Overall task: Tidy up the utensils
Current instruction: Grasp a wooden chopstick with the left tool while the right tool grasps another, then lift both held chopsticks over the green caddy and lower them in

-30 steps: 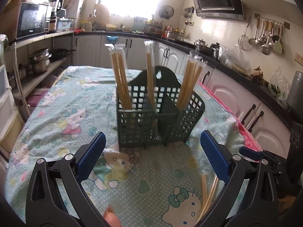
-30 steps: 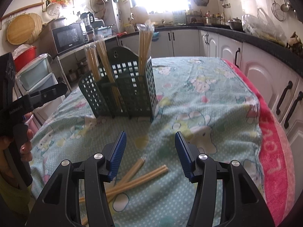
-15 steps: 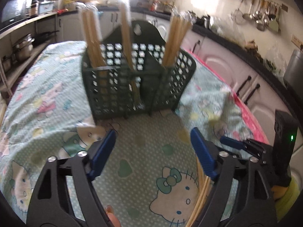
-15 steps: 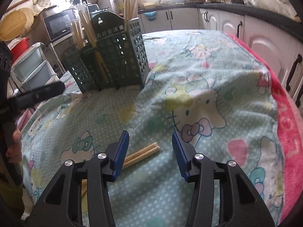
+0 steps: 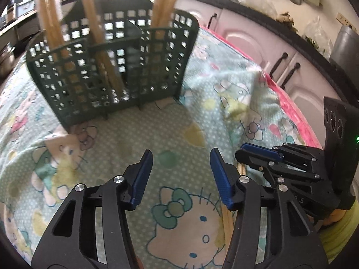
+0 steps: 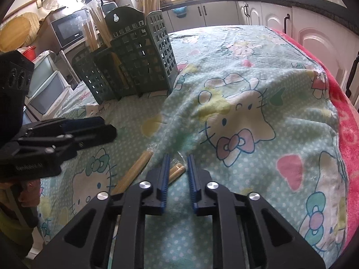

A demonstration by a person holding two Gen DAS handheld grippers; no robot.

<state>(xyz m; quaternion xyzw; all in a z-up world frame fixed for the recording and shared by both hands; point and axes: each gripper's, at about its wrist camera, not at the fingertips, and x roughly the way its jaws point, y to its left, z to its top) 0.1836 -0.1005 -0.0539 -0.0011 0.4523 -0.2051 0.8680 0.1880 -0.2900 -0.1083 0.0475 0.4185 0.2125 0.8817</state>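
Note:
A dark green lattice utensil holder (image 5: 112,78) (image 6: 139,67) stands on the cartoon-cat tablecloth, with wrapped chopstick pairs upright in its compartments. Two more wrapped pairs lie on the cloth. My right gripper (image 6: 178,168) points down at one pair (image 6: 177,170); its jaws are closing, with that pair's end between the blue pads and the pads tight against it. The other pair (image 6: 134,172) lies just to its left. My left gripper (image 5: 181,168) hovers over bare cloth; its jaws are closing with nothing between them. From the left wrist, the right gripper (image 5: 258,154) sits at the right over the chopsticks (image 5: 241,168).
The tablecloth (image 6: 258,134) is rumpled into a ridge between the holder and the grippers. A pink towel edge (image 6: 345,116) runs along the table's right side. White cabinets (image 5: 280,51) line the counter beyond. A microwave (image 6: 67,29) and storage drawers stand behind the holder.
Both grippers have dropped toward the cloth and their jaws have narrowed. The right pads have closed around the end of one chopstick pair. The left gripper tipped downward and nearer the holder.

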